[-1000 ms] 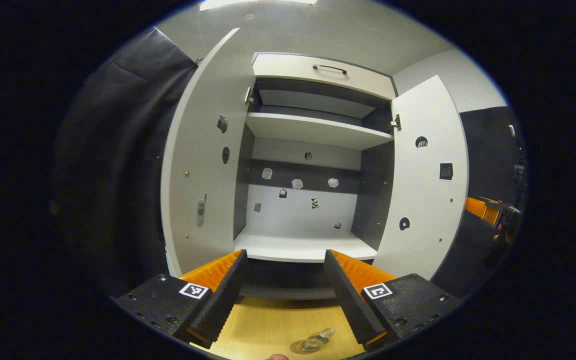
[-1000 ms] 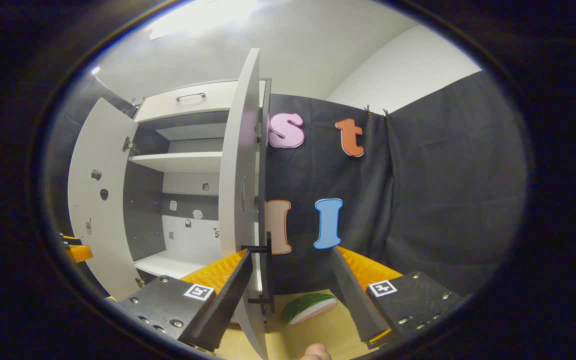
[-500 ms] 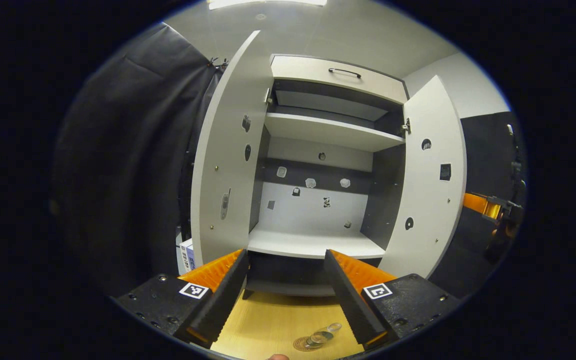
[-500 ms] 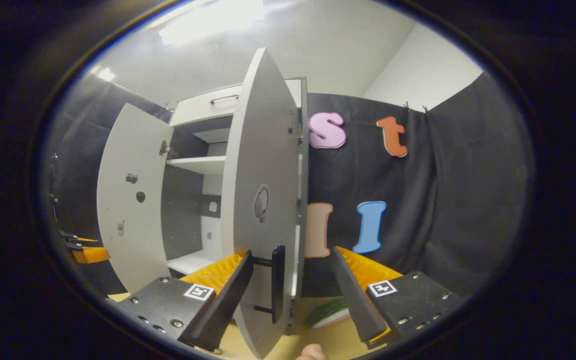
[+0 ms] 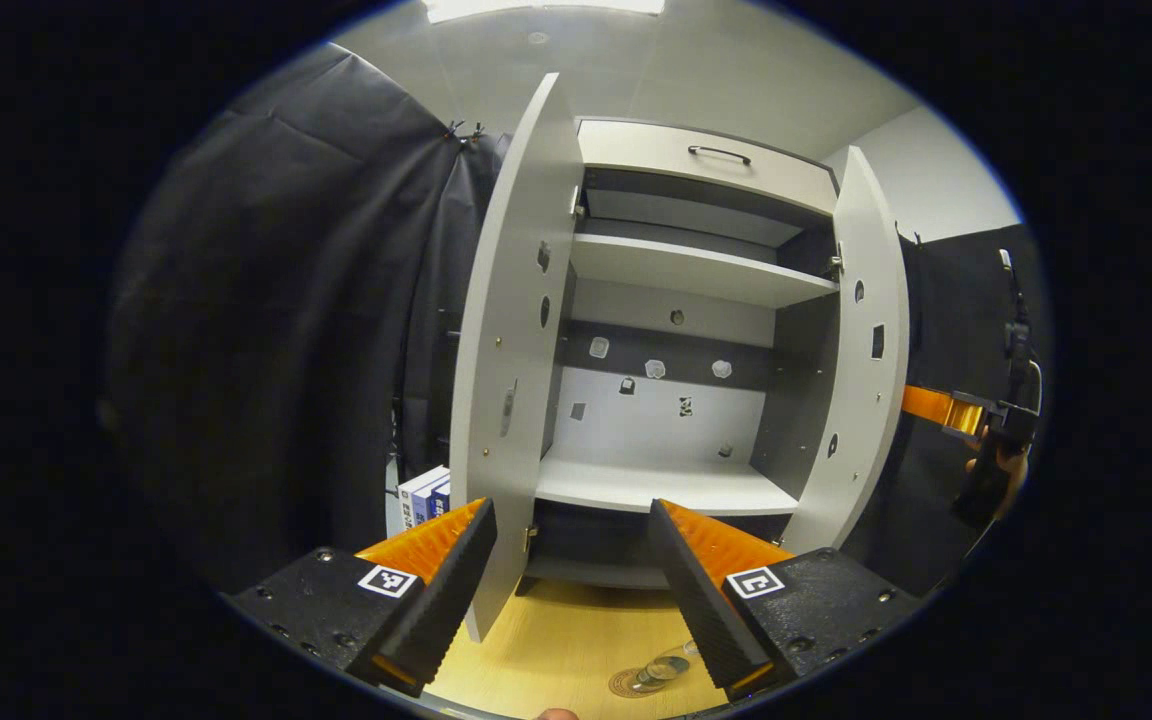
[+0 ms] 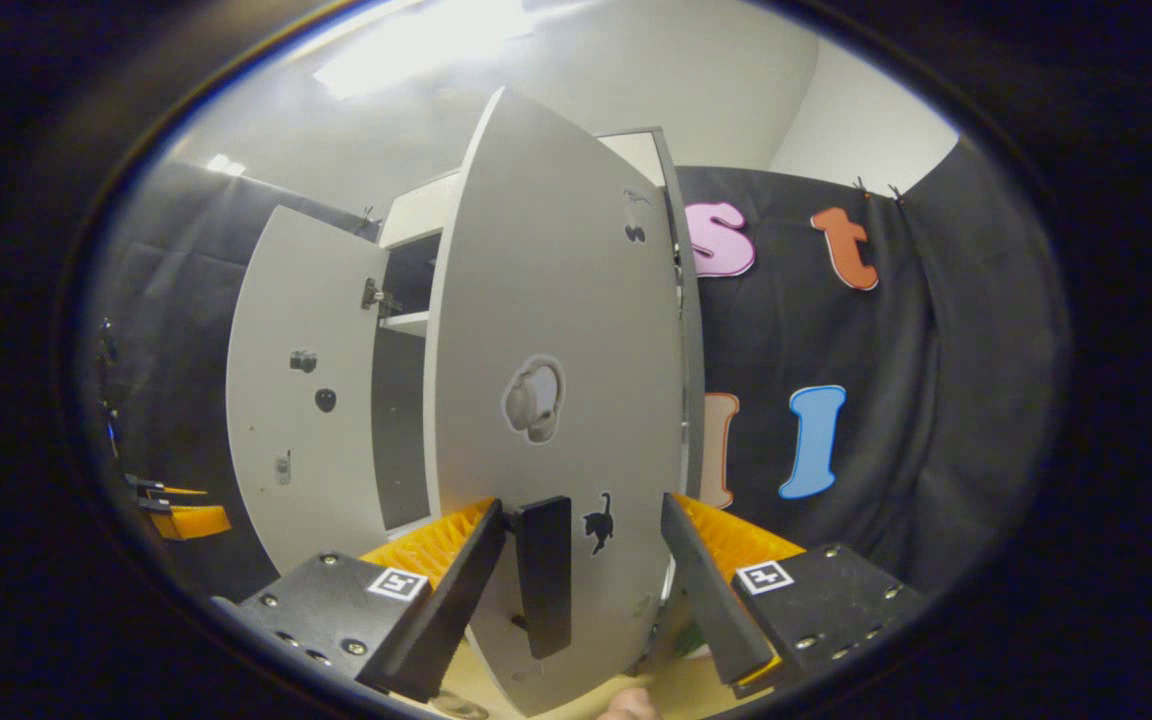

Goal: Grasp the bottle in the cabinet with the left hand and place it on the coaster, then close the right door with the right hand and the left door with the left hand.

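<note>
Right gripper view: the right door point(image 6: 556, 400) had swung further shut, its handle point(image 6: 543, 575) between the right tool's point(image 6: 584, 590) spread fingers; the bottle point(image 5: 664, 668) lay on the coaster point(image 5: 631, 684) before the cabinet point(image 5: 676, 300).

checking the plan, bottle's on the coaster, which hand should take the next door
Right. The right tongs are open at the right door, its handle between the fingers. The left tongs are open beside the left door, handle out of view.
</note>
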Demonstrator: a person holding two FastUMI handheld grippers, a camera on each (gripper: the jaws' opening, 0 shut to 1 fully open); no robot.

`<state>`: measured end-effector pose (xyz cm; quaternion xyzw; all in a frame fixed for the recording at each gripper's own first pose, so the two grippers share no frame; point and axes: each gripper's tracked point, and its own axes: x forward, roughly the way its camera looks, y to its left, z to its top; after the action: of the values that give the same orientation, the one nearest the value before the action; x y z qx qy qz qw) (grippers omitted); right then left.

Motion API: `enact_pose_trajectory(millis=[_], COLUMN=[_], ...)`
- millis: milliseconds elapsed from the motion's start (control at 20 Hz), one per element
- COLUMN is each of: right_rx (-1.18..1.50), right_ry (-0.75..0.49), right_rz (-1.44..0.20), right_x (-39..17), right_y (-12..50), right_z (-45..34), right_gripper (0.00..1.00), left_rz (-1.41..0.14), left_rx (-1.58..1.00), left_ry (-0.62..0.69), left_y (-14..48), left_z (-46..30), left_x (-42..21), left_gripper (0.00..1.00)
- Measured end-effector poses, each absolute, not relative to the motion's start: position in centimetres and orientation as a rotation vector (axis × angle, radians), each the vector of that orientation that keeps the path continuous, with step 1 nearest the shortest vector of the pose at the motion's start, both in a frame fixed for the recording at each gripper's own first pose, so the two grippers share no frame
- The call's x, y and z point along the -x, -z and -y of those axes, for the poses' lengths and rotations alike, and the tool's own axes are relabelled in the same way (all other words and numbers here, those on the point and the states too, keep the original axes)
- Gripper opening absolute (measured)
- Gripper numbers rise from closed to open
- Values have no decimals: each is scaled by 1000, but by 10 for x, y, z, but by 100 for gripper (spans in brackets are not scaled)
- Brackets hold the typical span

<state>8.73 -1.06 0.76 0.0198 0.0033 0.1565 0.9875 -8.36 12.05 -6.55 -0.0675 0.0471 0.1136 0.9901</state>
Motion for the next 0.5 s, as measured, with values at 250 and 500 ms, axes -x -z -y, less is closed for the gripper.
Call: enact_pose_trajectory(millis=[250, 500], right_rx=[-54, -90], right_ry=[-334, -352], right_rz=[-8, -27], right_x=[-108, -128], right_y=[-5, 4], right_z=[-21, -50], right_gripper=[99, 99], left_rz=[-92, -101], left_rx=[130, 125], left_ry=[-266, -334], left_y=[64, 66], left_z=[-133, -156], left_x=[93, 114], left_gripper=[96, 97])
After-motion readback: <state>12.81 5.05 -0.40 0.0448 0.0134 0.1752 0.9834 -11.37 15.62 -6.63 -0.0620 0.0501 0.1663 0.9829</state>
